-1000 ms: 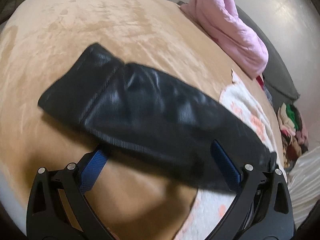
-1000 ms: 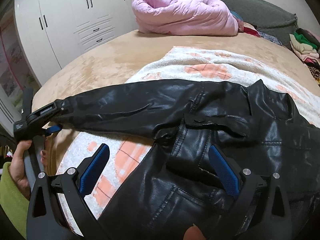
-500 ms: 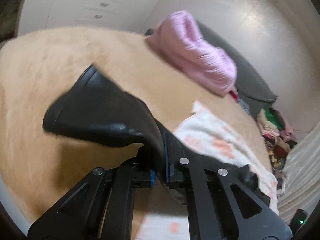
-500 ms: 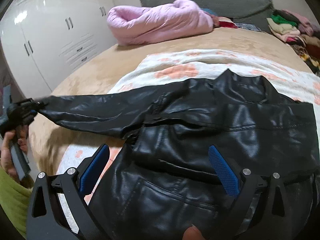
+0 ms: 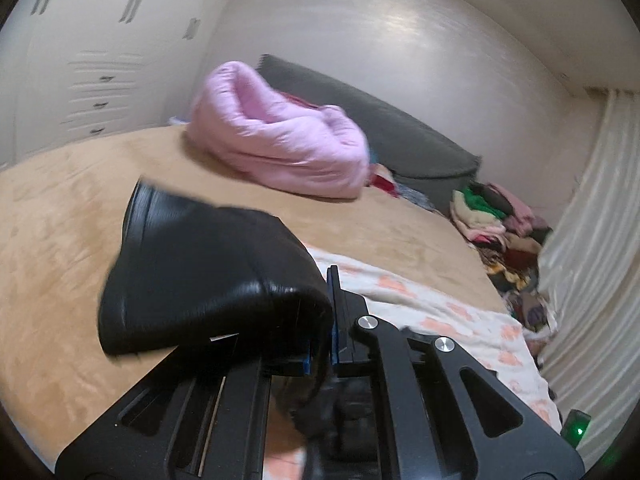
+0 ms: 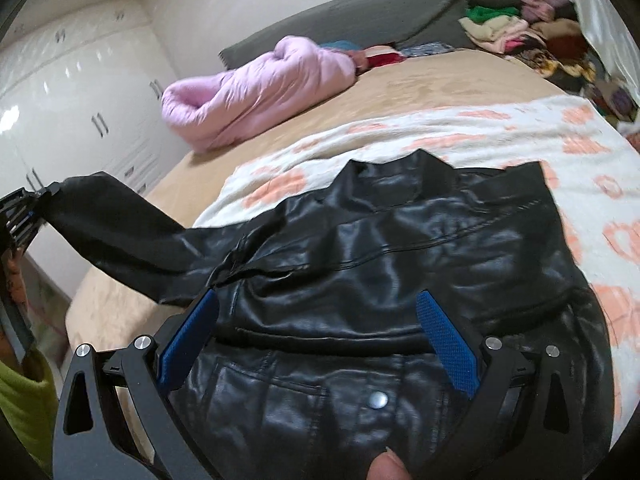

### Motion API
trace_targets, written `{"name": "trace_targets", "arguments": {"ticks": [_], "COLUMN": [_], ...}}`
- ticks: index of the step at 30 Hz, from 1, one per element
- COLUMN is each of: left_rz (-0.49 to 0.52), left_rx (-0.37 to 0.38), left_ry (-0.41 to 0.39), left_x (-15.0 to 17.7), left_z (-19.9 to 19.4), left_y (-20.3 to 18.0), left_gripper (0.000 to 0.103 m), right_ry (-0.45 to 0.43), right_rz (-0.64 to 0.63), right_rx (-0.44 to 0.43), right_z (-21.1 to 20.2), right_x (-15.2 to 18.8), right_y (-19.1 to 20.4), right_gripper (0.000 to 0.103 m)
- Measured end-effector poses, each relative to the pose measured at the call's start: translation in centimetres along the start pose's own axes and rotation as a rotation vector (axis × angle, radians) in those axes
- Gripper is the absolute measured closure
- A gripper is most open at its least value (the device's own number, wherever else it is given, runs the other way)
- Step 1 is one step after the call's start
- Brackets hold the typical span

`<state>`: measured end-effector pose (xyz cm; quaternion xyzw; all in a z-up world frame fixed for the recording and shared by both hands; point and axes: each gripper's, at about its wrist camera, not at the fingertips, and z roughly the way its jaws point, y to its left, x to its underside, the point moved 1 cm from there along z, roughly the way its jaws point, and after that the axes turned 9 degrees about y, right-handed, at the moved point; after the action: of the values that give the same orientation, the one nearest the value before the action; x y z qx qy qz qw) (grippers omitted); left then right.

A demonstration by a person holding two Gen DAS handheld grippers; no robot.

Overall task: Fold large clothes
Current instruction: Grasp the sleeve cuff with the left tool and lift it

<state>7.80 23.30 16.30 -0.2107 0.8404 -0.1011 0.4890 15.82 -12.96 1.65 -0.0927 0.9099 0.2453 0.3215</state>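
Note:
A black leather jacket [image 6: 400, 280] lies front up on a white and orange blanket [image 6: 480, 128] on the tan bed. My left gripper [image 5: 322, 320] is shut on the cuff end of the jacket's sleeve [image 5: 208, 264] and holds it lifted off the bed. In the right wrist view that sleeve [image 6: 120, 232] stretches up to the left gripper [image 6: 24, 212] at the far left. My right gripper [image 6: 320, 328] is open and empty, hovering over the jacket's chest, its blue pads [image 6: 448, 344] on either side of a pocket snap.
A rolled pink quilt [image 6: 256, 88] lies at the head of the bed by a grey headboard [image 6: 360, 12]. A pile of mixed clothes [image 6: 520, 24] sits at the far right. White wardrobes [image 6: 80, 112] stand to the left. A pale curtain [image 5: 592, 240] hangs at the right.
My left gripper has shut on the sleeve end and lifted it off the bed. My right gripper has moved further over the jacket's body and stayed open.

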Motion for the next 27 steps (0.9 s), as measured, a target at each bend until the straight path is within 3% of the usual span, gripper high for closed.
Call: {"name": "trace_targets", "arguments": {"ticks": [11,17,27], "left_rz": [0.192,0.327,0.484], "left_rx": [0.106,0.142,0.222], "left_ry": [0.073,0.147,0.364], "left_x": [2.5,6.7,15.4], "left_z": [3.5,6.8,14.2], "left_y": [-12.7,-18.0,-23.1], "left_gripper": [0.103,0.103,0.102], "right_ry": [-0.084,-0.133,-0.221], "right_rz": [0.107,0.184,0.374], "right_rx": [-0.028,0.004,0.073], "right_z": [-4.5,-7.3,-11.5], "right_x": [0.3,0.7,2.7], "right_y": [-6.0,-10.2,-18.2], "right_gripper": [0.004,0.004,0.004]}}
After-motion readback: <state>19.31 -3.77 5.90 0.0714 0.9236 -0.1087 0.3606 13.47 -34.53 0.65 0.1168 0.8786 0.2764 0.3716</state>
